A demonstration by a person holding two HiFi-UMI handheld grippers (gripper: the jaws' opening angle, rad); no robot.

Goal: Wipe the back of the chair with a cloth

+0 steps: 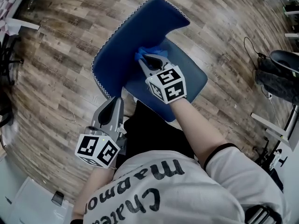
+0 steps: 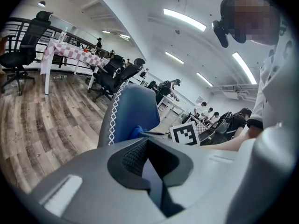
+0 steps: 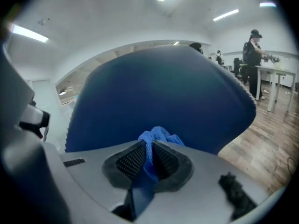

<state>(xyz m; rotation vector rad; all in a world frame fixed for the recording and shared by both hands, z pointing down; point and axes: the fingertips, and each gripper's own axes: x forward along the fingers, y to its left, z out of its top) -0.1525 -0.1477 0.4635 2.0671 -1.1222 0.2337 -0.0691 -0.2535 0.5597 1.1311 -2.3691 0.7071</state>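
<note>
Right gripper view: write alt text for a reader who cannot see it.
The right gripper is shut on a bunched blue cloth, in front of the dark blue chair backrest that fills most of the view. At far right, a person stands by a table on a wooden floor.

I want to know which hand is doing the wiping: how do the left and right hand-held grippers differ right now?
The right hand-held gripper is shut on the blue cloth; the left hand-held gripper is shut with nothing between its jaws. The right one reaches out and holds the cloth against the chair back; the left one is held back near the person's waist. Both carry a marker cube and point toward the chair.
</note>
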